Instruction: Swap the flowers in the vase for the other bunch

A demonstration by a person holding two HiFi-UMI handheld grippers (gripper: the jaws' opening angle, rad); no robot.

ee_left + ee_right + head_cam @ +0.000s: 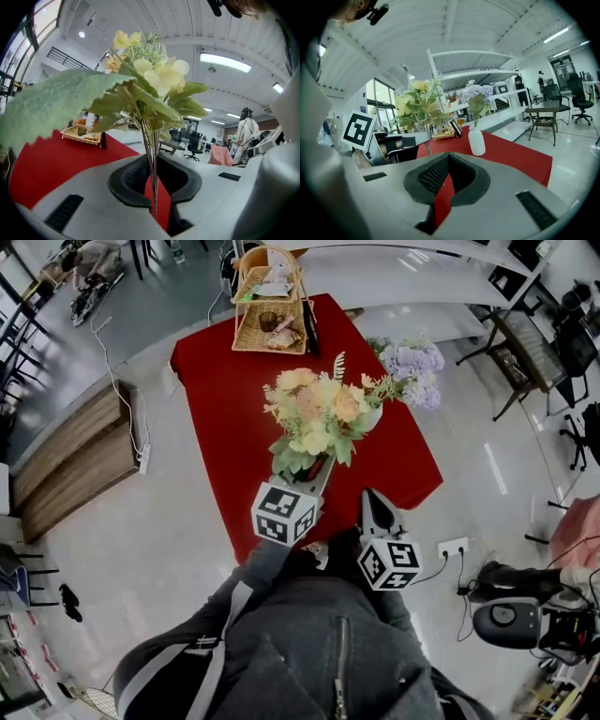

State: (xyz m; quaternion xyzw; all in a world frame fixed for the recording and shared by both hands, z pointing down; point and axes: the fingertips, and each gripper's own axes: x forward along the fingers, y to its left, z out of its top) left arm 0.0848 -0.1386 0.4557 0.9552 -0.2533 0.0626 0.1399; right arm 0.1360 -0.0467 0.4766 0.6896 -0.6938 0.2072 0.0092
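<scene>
My left gripper is shut on the thin green stems of a yellow and peach flower bunch, which stands upright above the red table. In the left gripper view the bunch fills the middle, its stems pinched between the pads. A white vase with purple flowers stands on the table beyond and to the right. In the head view the purple flowers show at the table's right edge. My right gripper is shut with nothing in it, near the table's front edge, short of the vase.
A wicker basket with small items sits at the table's far end. Office chairs and a side table stand to the right on the floor. A wooden bench lies left of the table, and a wall socket with a cord is at the right.
</scene>
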